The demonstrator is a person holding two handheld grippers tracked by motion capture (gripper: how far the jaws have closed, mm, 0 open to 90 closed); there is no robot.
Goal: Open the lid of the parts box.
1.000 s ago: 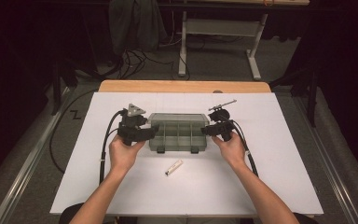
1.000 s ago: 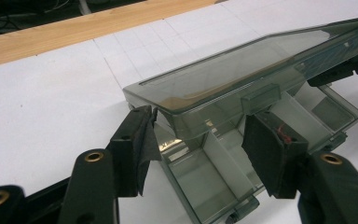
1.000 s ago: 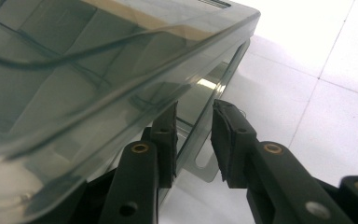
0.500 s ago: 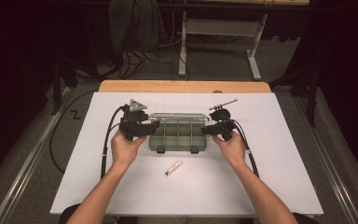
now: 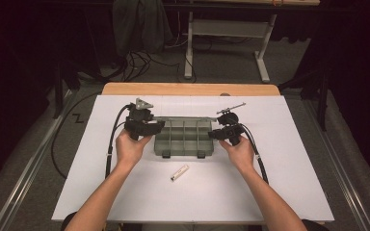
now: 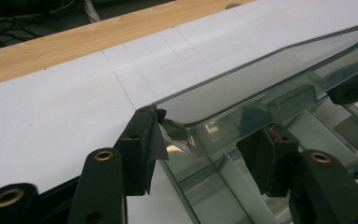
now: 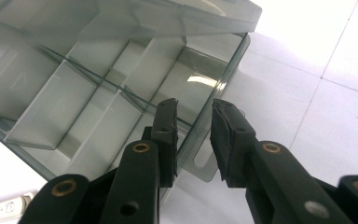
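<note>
The left hand-held gripper point(image 6: 200, 144) has its jaws spread around the raised corner of the clear, smoke-tinted plastic lid point(image 6: 242, 93) of a grey translucent compartment box point(image 5: 183, 138). One pad point(image 6: 144, 144) touches the lid's corner edge and the other sits under the lid on the inner side, so it props the lid more than it clamps it. In the high view this gripper point(image 5: 147, 126) sits at the box's left end, centre-left of the frame. The lid stands partly lifted along the far side, which probably explains the low, sideways hold: the corner is an easy place to lever from.

The right hand-held gripper point(image 7: 193, 135) is parted too, straddling the box's end wall near a small latch tab point(image 7: 205, 163), with one jaw inside the compartment and one outside, neither clearly pressing. My guess is that it steadies the base so the box does not slide while the lid swings. In the high view it point(image 5: 224, 132) is at the box's right end.

The box lies mid-frame on the white surface point(image 5: 279, 192), its dividers bare. A small white tube-like object point(image 5: 179, 173) lies below it, well apart; what it is cannot be made out.
</note>
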